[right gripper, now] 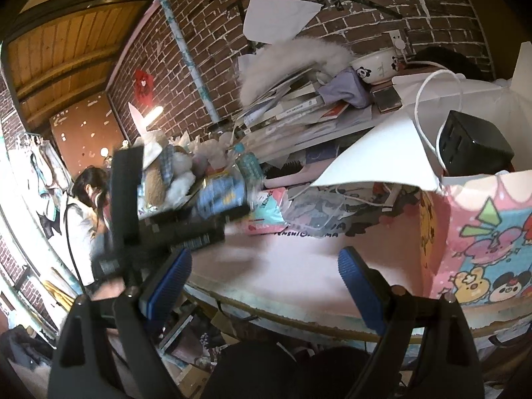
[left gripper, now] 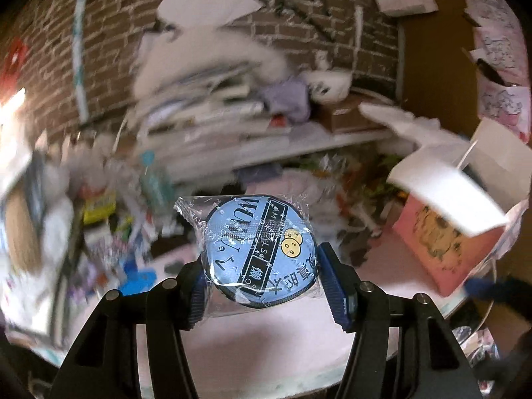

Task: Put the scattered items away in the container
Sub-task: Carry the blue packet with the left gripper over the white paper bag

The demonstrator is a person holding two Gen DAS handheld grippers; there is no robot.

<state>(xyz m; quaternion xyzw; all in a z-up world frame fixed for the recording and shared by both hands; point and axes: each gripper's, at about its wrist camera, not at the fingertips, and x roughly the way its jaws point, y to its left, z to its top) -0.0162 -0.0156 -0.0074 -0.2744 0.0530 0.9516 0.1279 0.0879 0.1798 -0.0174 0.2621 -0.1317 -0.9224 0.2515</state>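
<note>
Evidently the left tongs [left gripper: 262, 286] are clenched on the wrapped blue badge [left gripper: 261, 252], held clear above the pink surface [left gripper: 266, 339] for carrying toward the pink bag [left gripper: 449, 242] at right, while the right tongs [right gripper: 264, 279] wait released and empty beside it.

Dim indoor light, warm cast. Left wrist view: heavy motion blur over the whole background; only the wrapped blue disc [left gripper: 261, 251] near the lens stays sharp, glare on its wrapper. Bright blowout at far left edge. Right wrist view sharper; small lamp [right gripper: 154, 113] glows at left. Fisheye bending, black corners throughout.
</note>
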